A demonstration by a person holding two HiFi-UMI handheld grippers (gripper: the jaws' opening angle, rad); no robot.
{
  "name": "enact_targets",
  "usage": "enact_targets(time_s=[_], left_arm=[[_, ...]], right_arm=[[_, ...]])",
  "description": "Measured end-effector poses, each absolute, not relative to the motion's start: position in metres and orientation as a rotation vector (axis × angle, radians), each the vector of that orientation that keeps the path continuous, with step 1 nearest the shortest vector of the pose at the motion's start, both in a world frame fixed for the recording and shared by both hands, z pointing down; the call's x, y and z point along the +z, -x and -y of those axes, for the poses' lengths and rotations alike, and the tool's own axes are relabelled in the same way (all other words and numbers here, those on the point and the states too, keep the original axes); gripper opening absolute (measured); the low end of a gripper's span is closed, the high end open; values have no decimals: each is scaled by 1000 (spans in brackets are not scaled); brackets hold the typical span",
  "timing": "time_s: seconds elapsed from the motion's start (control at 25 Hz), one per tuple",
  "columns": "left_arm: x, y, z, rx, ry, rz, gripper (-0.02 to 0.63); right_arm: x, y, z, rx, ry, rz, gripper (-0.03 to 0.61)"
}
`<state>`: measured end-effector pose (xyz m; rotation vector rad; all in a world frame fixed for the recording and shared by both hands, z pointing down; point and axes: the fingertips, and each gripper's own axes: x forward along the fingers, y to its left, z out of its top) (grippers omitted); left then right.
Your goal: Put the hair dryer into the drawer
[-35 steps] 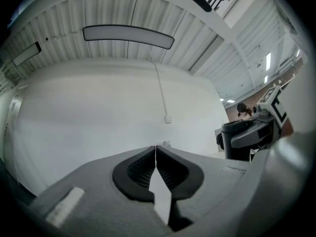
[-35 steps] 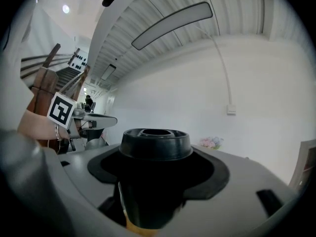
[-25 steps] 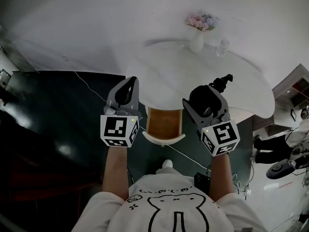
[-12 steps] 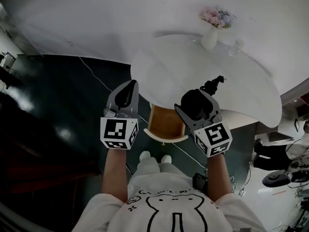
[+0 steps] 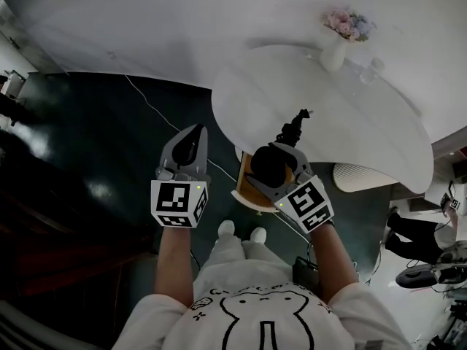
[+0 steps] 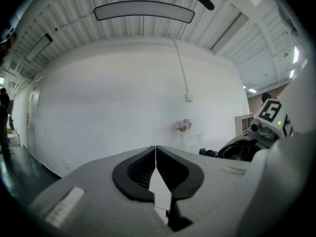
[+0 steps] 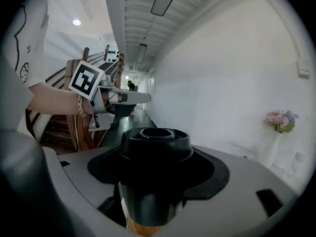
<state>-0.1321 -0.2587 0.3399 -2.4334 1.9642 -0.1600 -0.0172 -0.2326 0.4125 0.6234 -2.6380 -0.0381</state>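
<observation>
A black hair dryer (image 5: 268, 165) sits clamped in my right gripper (image 5: 273, 168), held right above the open wooden drawer (image 5: 245, 189) under the white table's near edge. Its black cord (image 5: 295, 126) trails up over the tabletop. In the right gripper view the dryer's round barrel (image 7: 154, 172) fills the space between the jaws, with a strip of wood showing beneath it. My left gripper (image 5: 188, 146) hangs to the left of the drawer over the dark floor, jaws pressed together and empty (image 6: 156, 157).
The round white table (image 5: 328, 115) carries a vase of flowers (image 5: 343, 31) and a small glass (image 5: 372, 70) at its far side. A white cable (image 5: 146, 104) runs across the dark floor. A white slatted object (image 5: 361, 177) stands at the right.
My right gripper has carried the hair dryer leftward from over the table edge to above the open drawer. The left gripper has stayed roughly in place.
</observation>
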Motion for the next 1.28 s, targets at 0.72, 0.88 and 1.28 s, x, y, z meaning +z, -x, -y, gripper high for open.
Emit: enact_targets(time_s=[0.72,0.88,1.28], left_arm=[[375,197,222,-217,2353,-2180,17],[384,203,217,-228,2349,-2208,17],[403,198,210,-268,2385,-2218,17]], right_arm=[[510,96,160,-323,206,2354,351],[536,88,137,-385,477,2217,351],[594,47,116,-401,793,1912,351]])
